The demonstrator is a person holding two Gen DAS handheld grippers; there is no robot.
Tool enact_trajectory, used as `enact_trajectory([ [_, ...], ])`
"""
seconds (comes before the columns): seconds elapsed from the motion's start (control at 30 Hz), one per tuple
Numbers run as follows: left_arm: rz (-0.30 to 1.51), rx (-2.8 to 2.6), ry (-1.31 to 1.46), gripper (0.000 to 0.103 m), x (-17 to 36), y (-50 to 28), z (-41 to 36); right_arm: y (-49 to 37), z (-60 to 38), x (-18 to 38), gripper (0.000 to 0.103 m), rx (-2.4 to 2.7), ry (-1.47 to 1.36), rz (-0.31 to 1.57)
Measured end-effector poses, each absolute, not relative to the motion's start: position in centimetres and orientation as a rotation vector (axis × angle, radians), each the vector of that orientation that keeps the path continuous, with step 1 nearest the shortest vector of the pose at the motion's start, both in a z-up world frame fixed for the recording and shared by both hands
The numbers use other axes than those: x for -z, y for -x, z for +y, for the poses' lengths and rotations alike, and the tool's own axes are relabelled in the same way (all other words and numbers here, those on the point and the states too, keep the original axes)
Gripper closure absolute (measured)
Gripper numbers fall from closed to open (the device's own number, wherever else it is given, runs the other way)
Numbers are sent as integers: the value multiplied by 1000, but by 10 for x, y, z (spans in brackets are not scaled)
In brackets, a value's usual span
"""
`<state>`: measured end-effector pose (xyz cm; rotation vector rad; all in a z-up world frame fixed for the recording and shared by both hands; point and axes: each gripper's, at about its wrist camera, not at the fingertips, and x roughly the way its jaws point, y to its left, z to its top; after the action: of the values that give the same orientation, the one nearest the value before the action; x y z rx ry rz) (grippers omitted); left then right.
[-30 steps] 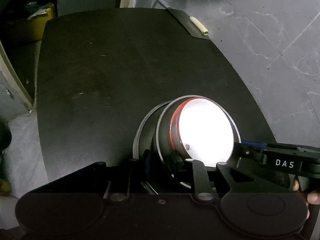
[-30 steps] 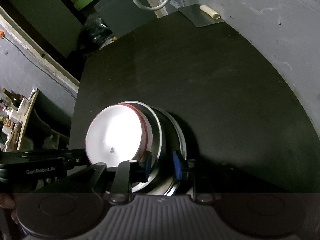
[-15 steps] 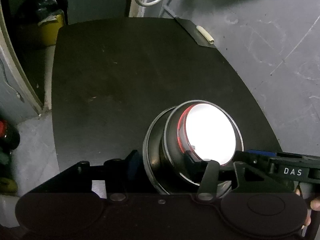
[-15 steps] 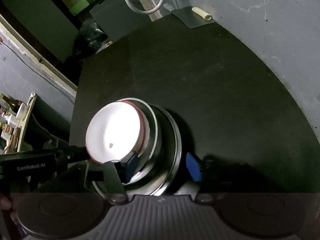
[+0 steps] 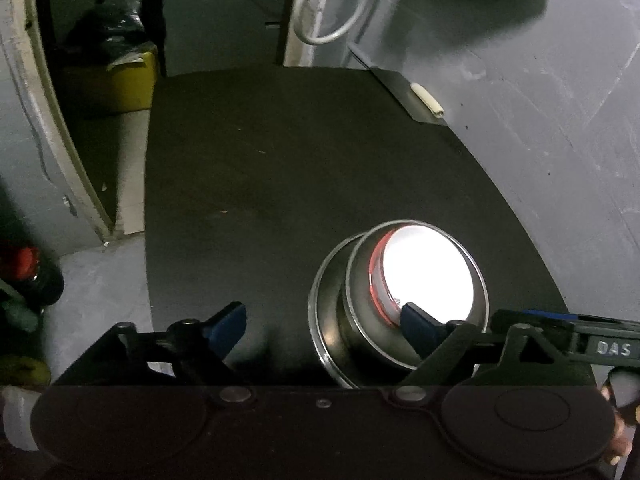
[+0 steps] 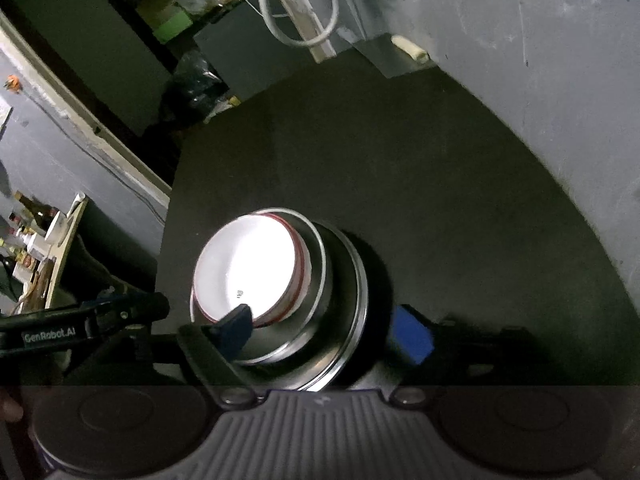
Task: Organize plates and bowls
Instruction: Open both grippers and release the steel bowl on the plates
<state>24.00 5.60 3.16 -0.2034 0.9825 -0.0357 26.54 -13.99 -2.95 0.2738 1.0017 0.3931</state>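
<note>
A stack stands on the black table (image 5: 280, 184): a white bowl with a red rim (image 5: 428, 276) sits inside a steel bowl (image 5: 360, 320), which sits on a steel plate (image 5: 324, 320). The white bowl (image 6: 248, 268), steel bowl (image 6: 316, 292) and steel plate (image 6: 360, 320) also show in the right wrist view. My left gripper (image 5: 324, 324) is open and holds nothing, its right finger in front of the stack's near rim. My right gripper (image 6: 324, 332) is open, its fingers on either side of the stack.
The table's right side runs along a grey wall (image 5: 560, 120). A dark flat panel with a pale roll (image 5: 428, 102) lies at the far right corner. A yellow bin (image 5: 108, 80) and a coiled white cable (image 5: 328, 12) are beyond the far edge.
Both grippers have opened, letting go of the bowl stack, and have drawn back a little. The stack now rests on the table.
</note>
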Motion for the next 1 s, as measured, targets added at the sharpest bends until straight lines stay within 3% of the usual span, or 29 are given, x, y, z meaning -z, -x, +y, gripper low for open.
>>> enact_trajectory([
  [0.1,955,17,215,9,-37,-235,58,-258,-141,21,6,-409,-224,952],
  [0.17,942,2,218,3,-40,-233,57,-253,-143,17,4,-419,-207,925],
  [0.27,916,-4,226,1,-44,-229,54,-249,-146,12,0,-443,-206,896],
  [1.0,738,-145,203,1,-67,-193,20,-239,-173,4,0,-436,-225,700],
])
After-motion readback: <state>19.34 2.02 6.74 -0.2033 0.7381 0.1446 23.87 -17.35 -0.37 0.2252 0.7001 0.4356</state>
